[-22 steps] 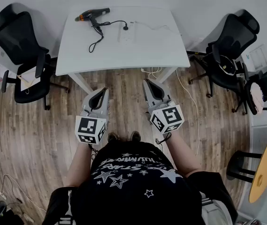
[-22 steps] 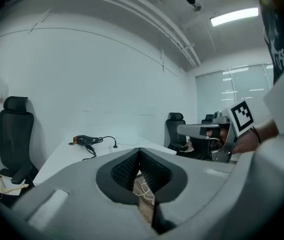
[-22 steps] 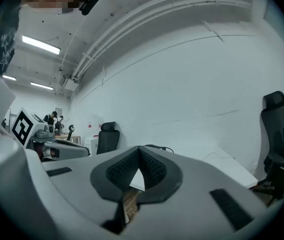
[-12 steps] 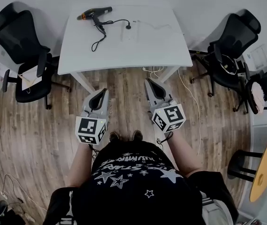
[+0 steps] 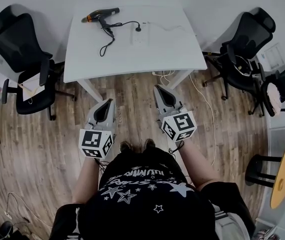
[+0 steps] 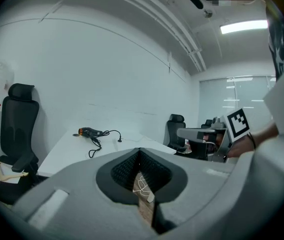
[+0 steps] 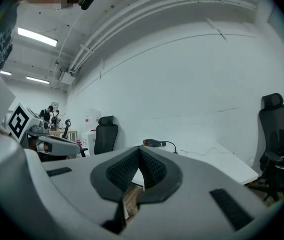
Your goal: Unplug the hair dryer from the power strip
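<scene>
1. The left tool [image 5: 107, 101] is hovering over the wooden floor [image 5: 42, 149], short of the bench's [image 5: 167, 54] near edge; its jaws are pressing together on nothing.
2. The right tool [image 5: 159, 90] is hovering just beside it, jaws likewise meeting, nothing between them.
3. The hair dryer [image 5: 100, 15] is lying near the bench's far left corner, well apart from both tools.
4. Its black cord [image 5: 123, 23] is running to a plug [image 5: 138, 28] sitting at the far end of the white power strip [image 5: 138, 36].
</scene>
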The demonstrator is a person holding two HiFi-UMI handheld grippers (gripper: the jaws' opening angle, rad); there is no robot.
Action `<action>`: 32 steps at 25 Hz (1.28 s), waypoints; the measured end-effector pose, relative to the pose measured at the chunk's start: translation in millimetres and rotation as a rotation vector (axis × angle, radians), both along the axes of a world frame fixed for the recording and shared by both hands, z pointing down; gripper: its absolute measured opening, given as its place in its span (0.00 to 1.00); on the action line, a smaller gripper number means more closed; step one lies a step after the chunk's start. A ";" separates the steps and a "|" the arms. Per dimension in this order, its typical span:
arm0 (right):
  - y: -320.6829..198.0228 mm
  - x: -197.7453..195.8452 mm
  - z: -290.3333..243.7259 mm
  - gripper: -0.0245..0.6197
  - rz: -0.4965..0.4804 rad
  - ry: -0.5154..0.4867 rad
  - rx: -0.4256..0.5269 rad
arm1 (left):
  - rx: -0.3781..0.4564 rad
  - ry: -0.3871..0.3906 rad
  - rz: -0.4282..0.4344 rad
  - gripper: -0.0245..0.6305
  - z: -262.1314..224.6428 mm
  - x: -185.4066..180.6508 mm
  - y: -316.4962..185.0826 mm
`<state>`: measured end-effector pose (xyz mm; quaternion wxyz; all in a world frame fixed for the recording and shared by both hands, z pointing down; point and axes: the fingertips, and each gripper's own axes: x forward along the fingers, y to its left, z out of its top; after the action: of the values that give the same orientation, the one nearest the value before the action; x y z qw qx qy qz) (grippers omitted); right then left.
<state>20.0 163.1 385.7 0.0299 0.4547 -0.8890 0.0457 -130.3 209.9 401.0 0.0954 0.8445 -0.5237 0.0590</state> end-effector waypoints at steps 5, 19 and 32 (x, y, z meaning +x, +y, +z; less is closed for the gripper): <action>8.8 -20.6 0.6 0.05 -0.006 0.066 0.053 | 0.010 -0.002 0.022 0.05 5.9 -20.8 -1.0; -29.6 -5.3 20.2 0.05 -0.006 0.020 -0.024 | -0.013 0.010 -0.013 0.05 15.9 -26.1 -33.1; -161.7 20.4 20.3 0.05 -0.090 -0.015 -0.029 | -0.010 -0.014 -0.119 0.05 8.5 -3.5 -132.9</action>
<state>40.4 1.4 406.1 0.0319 0.4134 -0.9080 0.0607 -133.8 77.0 409.4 0.0993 0.8109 -0.5734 0.0618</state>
